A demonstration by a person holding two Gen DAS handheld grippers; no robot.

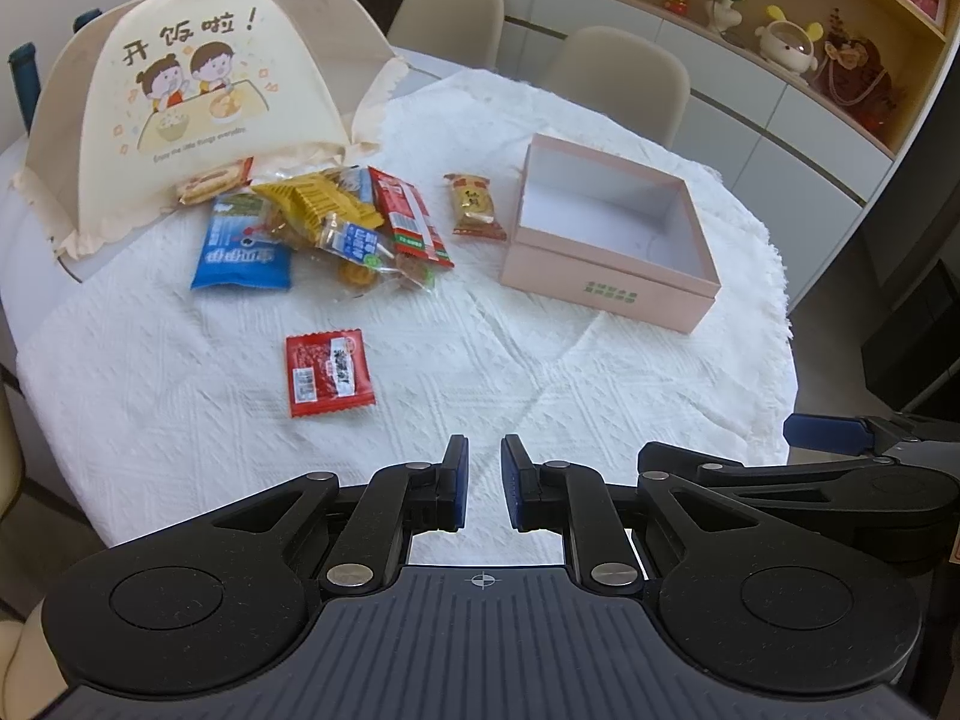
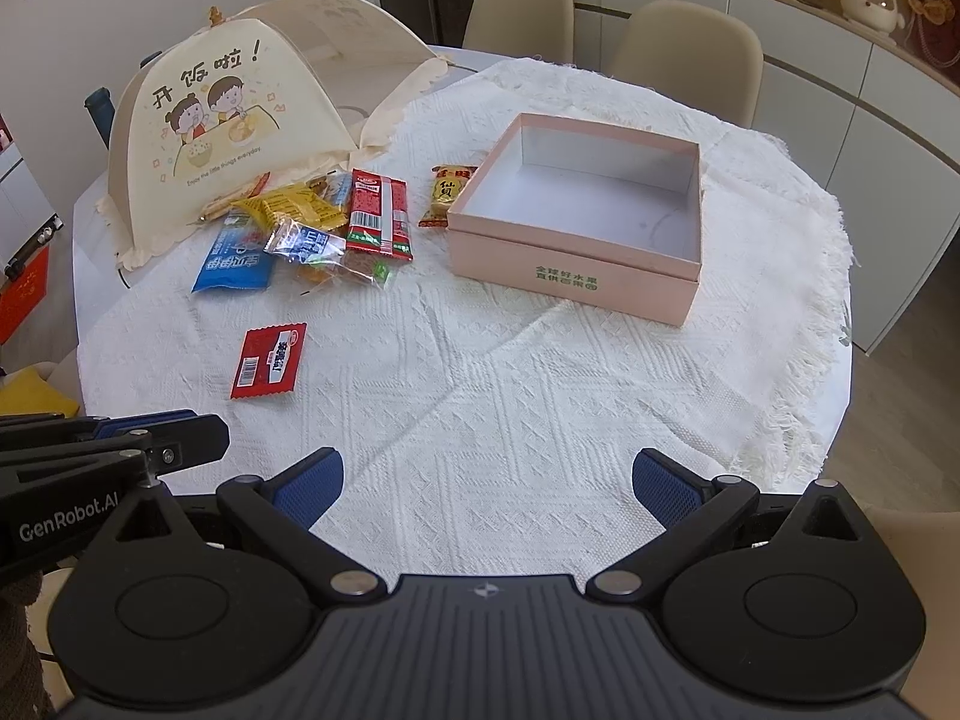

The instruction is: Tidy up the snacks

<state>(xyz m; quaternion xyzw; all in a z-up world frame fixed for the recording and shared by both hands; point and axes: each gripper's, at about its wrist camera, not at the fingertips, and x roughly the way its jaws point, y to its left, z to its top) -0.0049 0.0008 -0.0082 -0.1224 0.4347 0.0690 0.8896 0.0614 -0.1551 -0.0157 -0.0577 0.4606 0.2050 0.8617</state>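
A heap of snack packets is seen on the white cloth covering the tabletop, to the left of the pink box and just in front of the cream food cover. In the heap, a blue packet, a yellow packet, a long red packet and clear wrappers are overlapped. A small brown-and-gold packet is found just beside the box's left wall; whether it touches the wall cannot be told. A single red sachet is laid apart from the heap, nearer than the box and to its left. The box is open-topped, with a white interior in which nothing is seen.

The left hand-held gripper is held low over the cloth, nearer than the sachet, its blue pads drawn almost together with a narrow gap between and nothing gripped. The right hand-held gripper is held nearer than the box, its fingers spread wide with nothing between them.

Pale chairs are placed beyond the box.
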